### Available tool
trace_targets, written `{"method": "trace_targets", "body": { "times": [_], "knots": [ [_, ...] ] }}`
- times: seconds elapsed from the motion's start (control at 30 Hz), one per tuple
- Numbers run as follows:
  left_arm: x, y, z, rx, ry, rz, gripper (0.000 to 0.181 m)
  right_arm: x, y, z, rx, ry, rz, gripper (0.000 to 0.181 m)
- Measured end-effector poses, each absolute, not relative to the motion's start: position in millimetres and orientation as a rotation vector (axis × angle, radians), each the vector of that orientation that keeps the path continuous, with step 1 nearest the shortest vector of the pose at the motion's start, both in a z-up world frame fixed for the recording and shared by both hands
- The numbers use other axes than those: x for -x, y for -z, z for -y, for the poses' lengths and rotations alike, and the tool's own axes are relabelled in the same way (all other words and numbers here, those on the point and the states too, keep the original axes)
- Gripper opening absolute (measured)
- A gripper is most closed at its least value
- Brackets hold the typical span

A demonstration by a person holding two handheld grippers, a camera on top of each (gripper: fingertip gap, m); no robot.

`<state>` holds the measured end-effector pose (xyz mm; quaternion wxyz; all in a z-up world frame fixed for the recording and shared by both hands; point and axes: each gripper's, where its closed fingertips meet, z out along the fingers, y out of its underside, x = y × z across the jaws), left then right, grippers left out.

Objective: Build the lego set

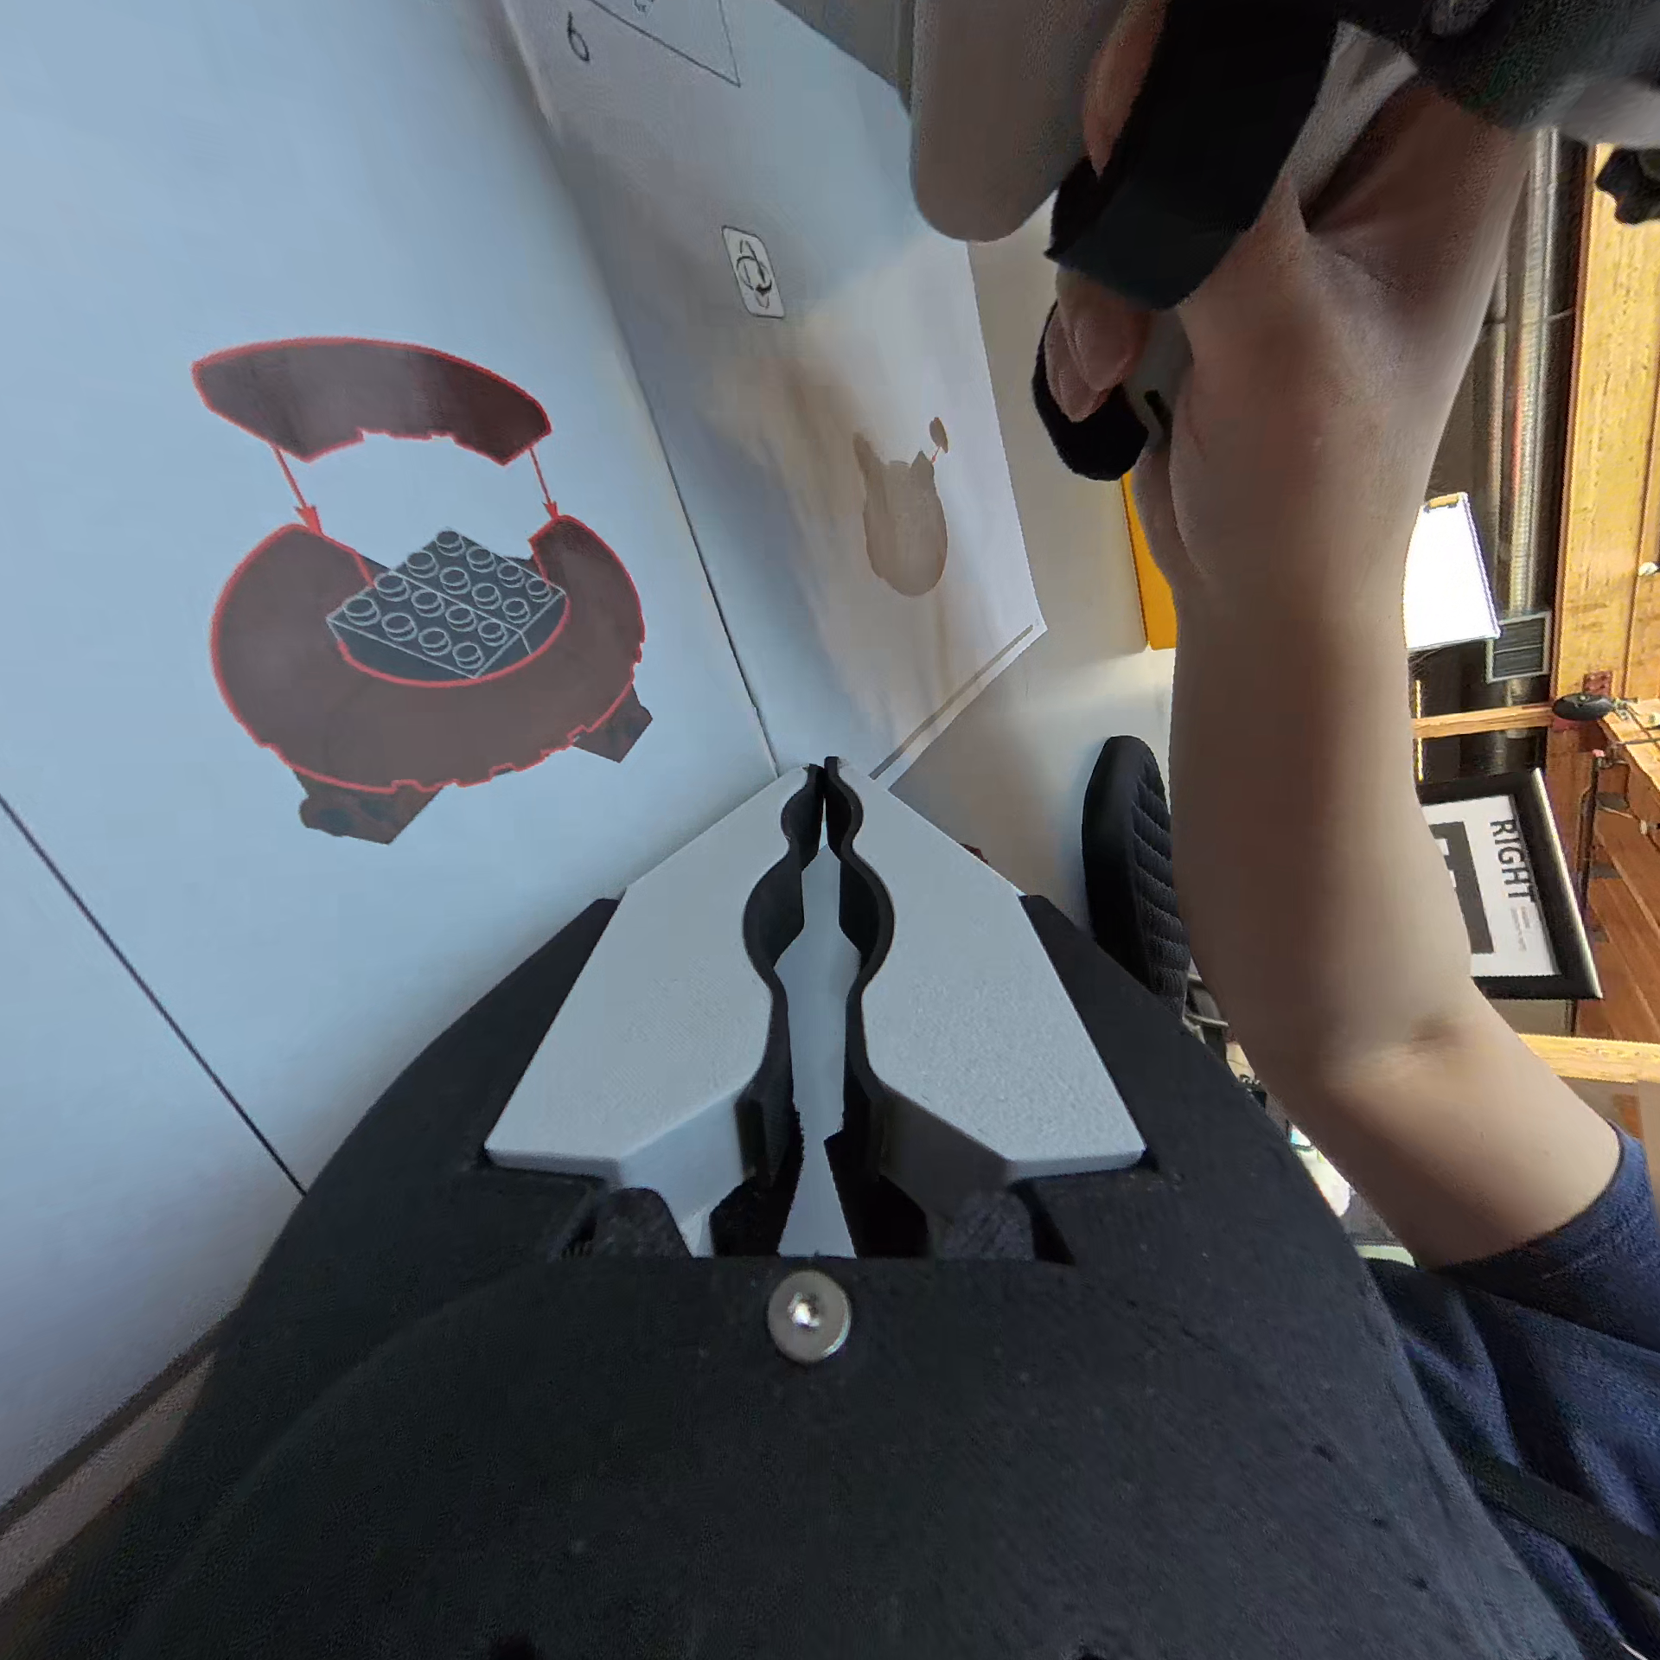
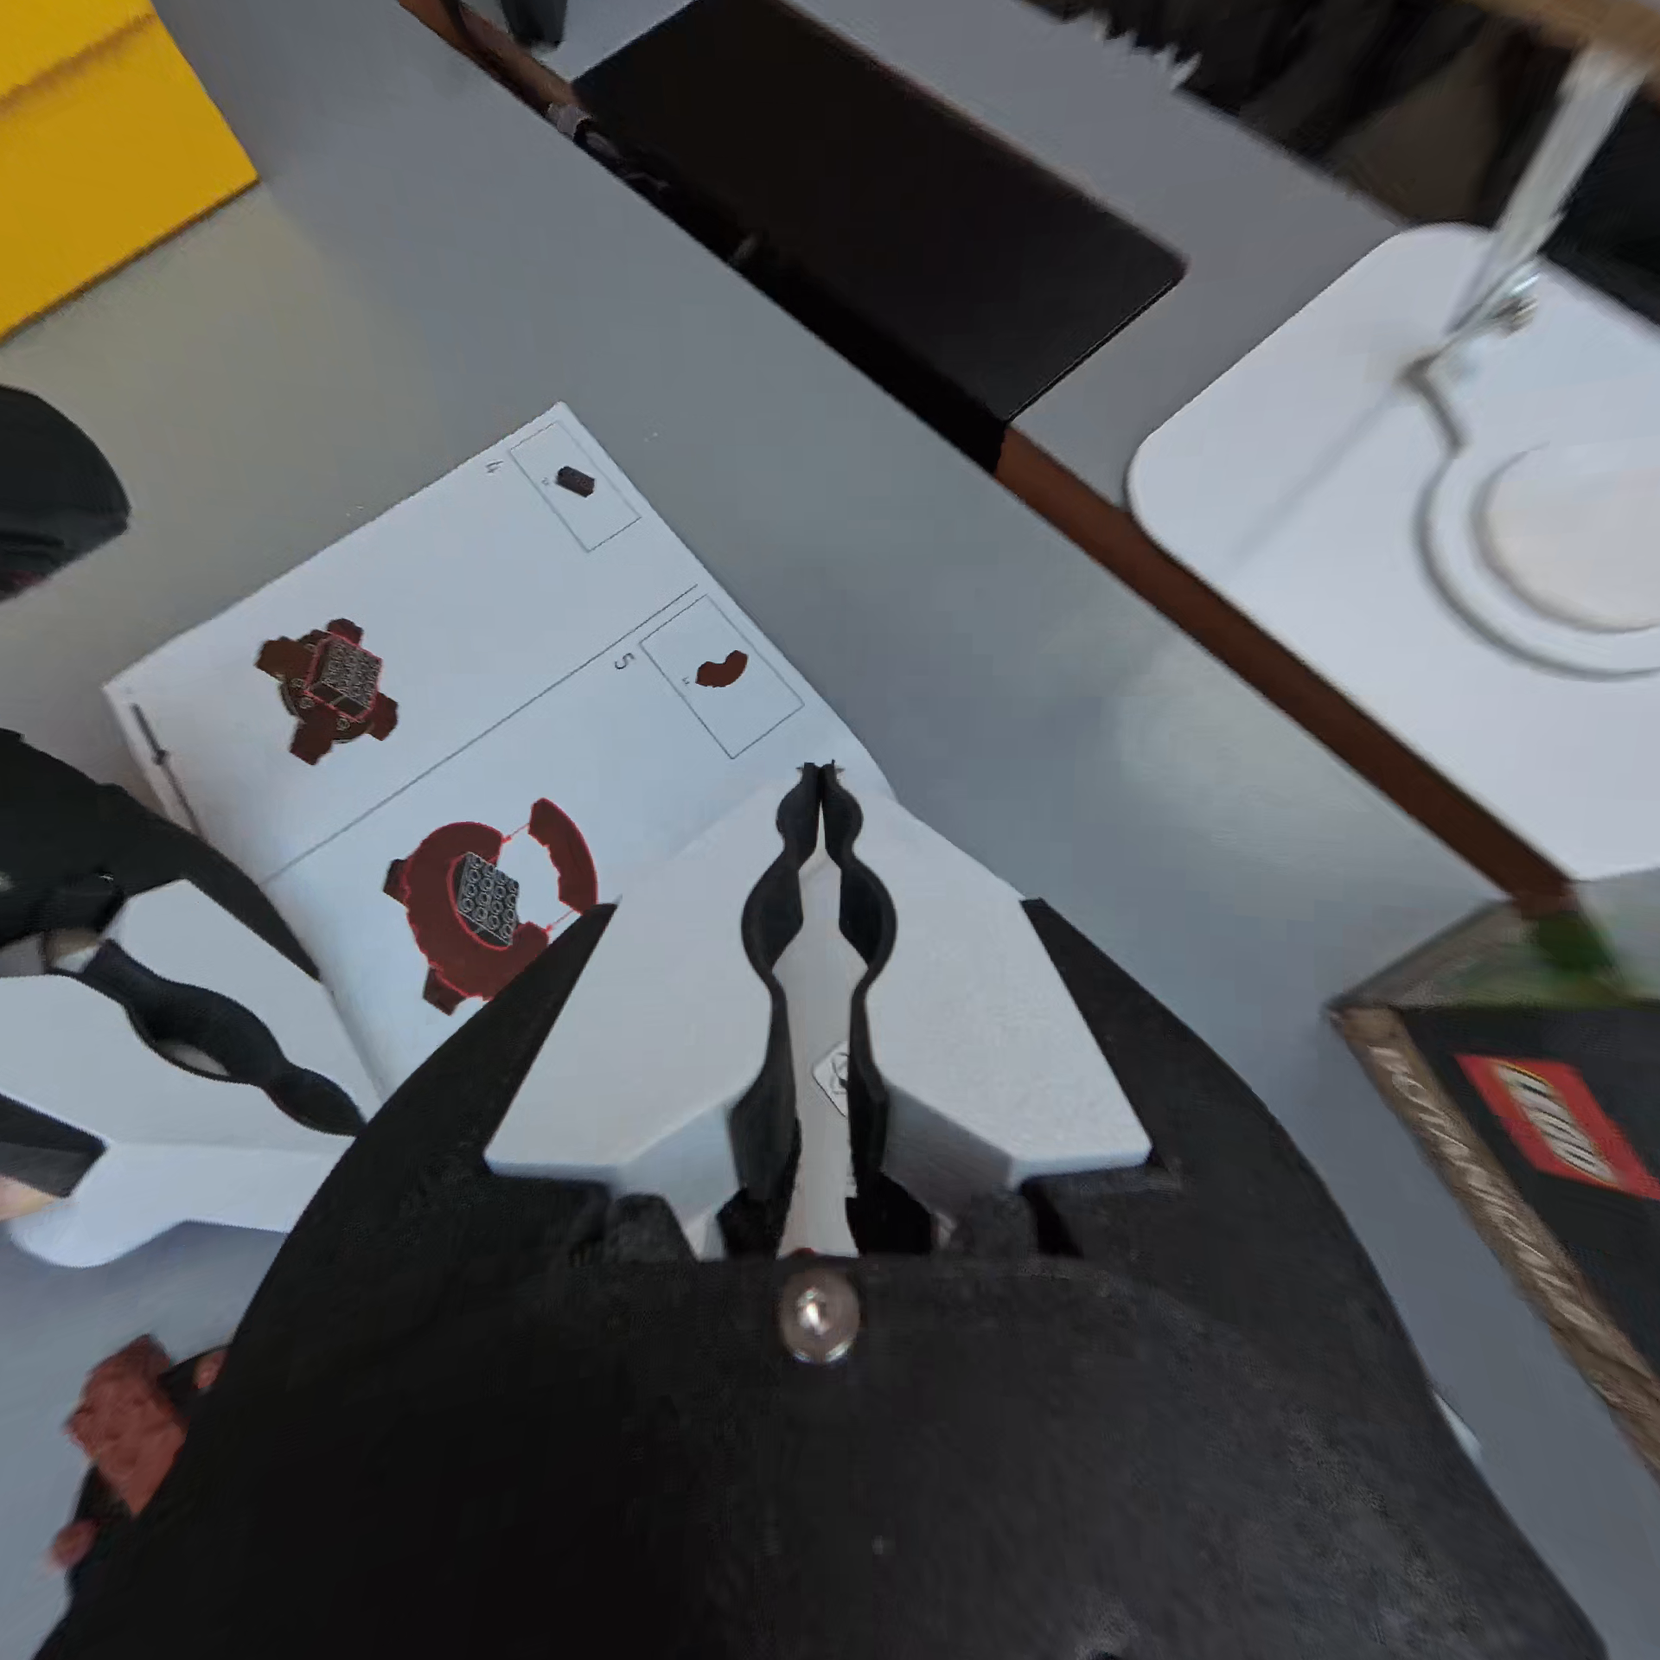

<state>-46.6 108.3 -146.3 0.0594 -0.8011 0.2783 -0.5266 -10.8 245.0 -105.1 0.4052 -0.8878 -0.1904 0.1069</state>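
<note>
Left wrist view: my left gripper (image 1: 825, 765) has its fingers pressed together on nothing, tips over the instruction booklet (image 1: 377, 269), its brown ring diagram up and to the left of them.

Right wrist view: right gripper (image 2: 822, 769) likewise pinched empty. Only here do I spot reddish-brown bricks (image 2: 126, 1428), low and far left behind the fingers, nearer my left gripper, I'd say.

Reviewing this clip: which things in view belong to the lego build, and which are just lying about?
Belongs to the build:
- instruction booklet, open on the table
- reddish-brown lego pieces, partly hidden
- lego box
- left tongs and right tongs, both shut and empty

Just lying about:
- yellow sheet
- white stand base
- framed sign
- black chair
</note>
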Motion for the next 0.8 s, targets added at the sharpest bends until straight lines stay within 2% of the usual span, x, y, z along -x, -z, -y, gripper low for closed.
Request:
{"method": "trace_targets", "body": {
  "times": [0.03,0.17,0.3,0.47,0.57,0.63,0.73,0.8],
  "knots": [
    [45.7,139.9,-107.6,2.371,1.597,-0.864,0.0,0.0,90.8,-238.8,2.168,-0.095,0.489,0.0],
    [46.9,84.6,-111.6,2.074,1.54,-0.905,0.0,-35.5,41.5,-197.4,1.964,0.348,0.424,0.009],
    [62.3,32.3,-119.9,1.867,1.221,-0.965,0.009,-47.7,3.7,-161.8,1.853,0.404,0.296,0.017],
    [87.2,-9.4,-132.4,1.717,0.767,-0.933,0.033,-61.6,-41.1,-143.6,1.666,0.484,0.193,0.015],
    [105.2,-16.6,-143.7,1.665,0.48,-0.921,0.053,-66.4,-42.4,-134.8,1.583,0.483,0.187,0.012],
    [118.0,-11.9,-149.6,1.649,0.293,-0.937,0.065,-73.2,-32.5,-126.5,1.555,0.522,0.226,0.028],
    [132.7,8.2,-146.8,1.65,0.124,-1.013,0.069,-74.2,-13.1,-111.6,1.566,0.456,0.302,0.04],
    [138.3,29.5,-136.0,1.69,0.165,-1.071,0.064,-61.8,2.4,-103.9,1.615,0.268,0.342,0.049]
  ]
}}
